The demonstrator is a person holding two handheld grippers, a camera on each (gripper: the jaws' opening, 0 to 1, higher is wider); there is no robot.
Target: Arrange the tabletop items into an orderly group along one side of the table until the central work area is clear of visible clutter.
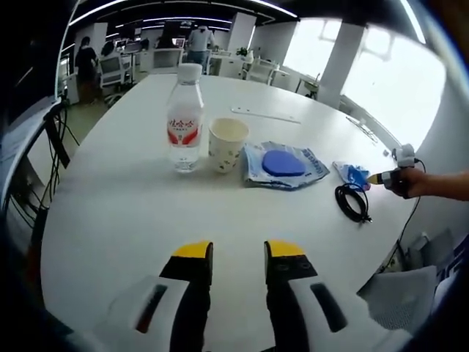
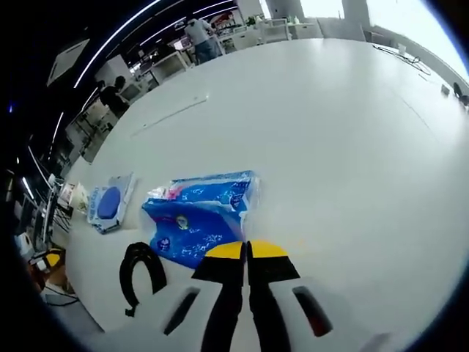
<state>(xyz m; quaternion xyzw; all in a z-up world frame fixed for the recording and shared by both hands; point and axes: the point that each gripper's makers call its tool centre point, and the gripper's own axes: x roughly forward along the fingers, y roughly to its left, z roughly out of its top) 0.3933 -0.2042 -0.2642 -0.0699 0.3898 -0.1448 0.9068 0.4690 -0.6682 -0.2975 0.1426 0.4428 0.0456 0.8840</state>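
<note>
In the left gripper view a clear water bottle (image 1: 185, 121) with a red label, a paper cup (image 1: 226, 144) and a blue pouch (image 1: 282, 165) with a round blue disc stand in a row at mid-table. My left gripper (image 1: 239, 251) is open and empty, well short of them. To the right lie a coiled black cable (image 1: 352, 202) and a blue tissue pack (image 1: 354, 176), where a hand holds my right gripper (image 1: 379, 177). In the right gripper view my right gripper (image 2: 245, 251) is shut, its tips at the tissue pack's (image 2: 198, 213) near edge. The cable (image 2: 139, 275) and pouch (image 2: 108, 204) lie left of it.
The white table (image 1: 132, 213) is large and rounded. A thin white strip (image 1: 264, 115) lies on it further back, the same strip (image 2: 172, 114) showing in the right gripper view. Beyond the table's far end stand desks, chairs and people. A grey chair (image 1: 407, 293) sits at the near right.
</note>
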